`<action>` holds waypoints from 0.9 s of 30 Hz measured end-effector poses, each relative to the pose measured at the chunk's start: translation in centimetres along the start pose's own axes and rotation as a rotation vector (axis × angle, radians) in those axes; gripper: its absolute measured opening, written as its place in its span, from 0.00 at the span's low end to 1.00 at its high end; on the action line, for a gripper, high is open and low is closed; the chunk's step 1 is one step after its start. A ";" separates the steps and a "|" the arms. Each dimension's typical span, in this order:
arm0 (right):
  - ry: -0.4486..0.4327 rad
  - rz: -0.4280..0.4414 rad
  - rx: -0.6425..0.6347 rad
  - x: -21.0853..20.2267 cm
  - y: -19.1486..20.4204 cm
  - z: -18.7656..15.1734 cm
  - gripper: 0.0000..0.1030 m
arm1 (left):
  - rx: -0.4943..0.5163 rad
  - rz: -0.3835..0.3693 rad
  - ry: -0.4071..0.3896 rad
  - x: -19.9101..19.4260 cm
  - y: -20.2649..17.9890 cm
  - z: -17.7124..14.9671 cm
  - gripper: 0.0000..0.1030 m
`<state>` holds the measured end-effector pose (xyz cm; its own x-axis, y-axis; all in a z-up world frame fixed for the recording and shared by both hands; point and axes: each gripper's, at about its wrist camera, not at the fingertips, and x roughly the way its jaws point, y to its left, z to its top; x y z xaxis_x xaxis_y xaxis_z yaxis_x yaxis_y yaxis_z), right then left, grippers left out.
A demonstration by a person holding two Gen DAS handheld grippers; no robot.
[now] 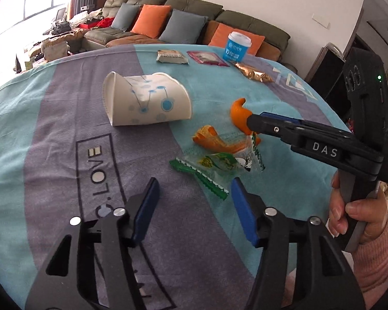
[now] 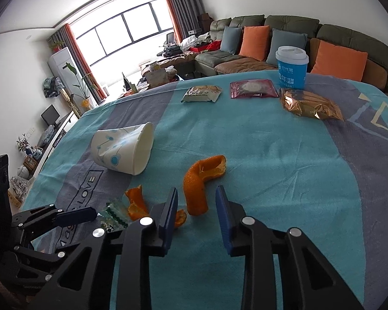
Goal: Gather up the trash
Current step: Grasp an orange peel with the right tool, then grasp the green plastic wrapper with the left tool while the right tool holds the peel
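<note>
A curved piece of orange peel [image 2: 196,180] lies on the teal and grey tablecloth [image 2: 271,168]. Its near end sits between the fingers of my right gripper [image 2: 196,191], which stands open with a gap on each side. In the left wrist view that right gripper [image 1: 253,122] reaches in from the right onto the peel [image 1: 238,113]. A green and clear candy wrapper [image 1: 212,165] lies just ahead of my left gripper [image 1: 194,184], which is open, with the wrapper's near tip by the right finger. A smaller peel [image 1: 212,139] lies beyond the wrapper.
A white paper cup [image 1: 144,98] lies on its side at the left. At the table's far edge stand a blue lidded cup [image 1: 236,46] and three snack packets: grey [image 1: 172,56], red [image 1: 207,58], gold [image 1: 253,72]. A hand [image 1: 354,211] grips the right gripper's handle.
</note>
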<state>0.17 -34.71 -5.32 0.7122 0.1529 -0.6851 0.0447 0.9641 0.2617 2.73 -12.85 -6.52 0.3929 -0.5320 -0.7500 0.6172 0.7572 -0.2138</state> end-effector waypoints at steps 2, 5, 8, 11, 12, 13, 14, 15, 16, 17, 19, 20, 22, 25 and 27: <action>0.007 0.007 0.010 0.2 -0.3 0.0 0.18 | -0.003 -0.002 0.000 0.4 -0.1 0.1 0.47; 0.009 0.022 0.022 0.4 -0.6 0.0 0.15 | -0.010 -0.013 0.006 0.8 0.1 0.3 0.28; 0.004 0.028 0.017 0.3 -0.6 0.1 0.14 | -0.025 -0.027 0.019 1.1 0.4 0.3 0.03; -0.012 0.037 0.021 0.1 -0.7 0.4 0.13 | -0.042 -0.037 0.012 1.0 0.7 0.4 0.01; -0.016 0.040 0.022 0.0 -0.8 0.5 0.13 | -0.046 -0.039 0.009 1.0 0.8 0.4 0.01; -0.022 0.040 0.022 -0.2 -0.8 0.7 0.13 | -0.047 -0.041 0.006 0.8 0.9 0.3 0.01; -0.031 0.041 0.023 -0.4 -0.8 0.8 0.12 | -0.048 -0.044 0.000 0.6 1.0 0.2 0.01; -0.038 0.046 0.025 -0.6 -0.8 0.9 0.12 | -0.050 -0.045 -0.003 0.5 1.1 0.2 0.01; -0.044 0.052 0.025 -0.7 -0.8 1.0 0.12 | -0.053 -0.051 -0.008 0.2 1.2 0.2 0.01; -0.049 0.055 0.024 -0.9 -0.8 1.0 0.11 | -0.052 -0.065 -0.015 -0.1 1.2 0.1 0.01; -0.053 0.063 0.018 -1.0 -0.6 1.1 0.06 | -0.046 -0.111 -0.030 -0.9 1.1 0.1 0.01; -0.054 0.069 0.014 -1.1 -0.5 1.2 0.03 | -0.042 -0.138 -0.034 -1.3 0.9 0.2 0.03; -0.050 0.068 0.006 -0.9 -0.3 1.2 0.03 | -0.023 -0.183 -0.046 -1.8 0.5 0.4 0.14; -0.037 0.052 0.010 -0.5 -0.6 1.1 0.05 | 0.006 -0.204 -0.046 -1.8 -0.5 0.7 0.30; -0.033 0.050 0.025 -0.4 -0.9 1.0 0.10 | 0.005 -0.203 -0.030 -1.2 -0.9 1.0 0.38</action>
<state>0.55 -35.82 -4.64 0.7370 0.1934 -0.6477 0.0253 0.9496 0.3124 2.38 -13.23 -4.79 0.2803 -0.6848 -0.6727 0.6892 0.6313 -0.3555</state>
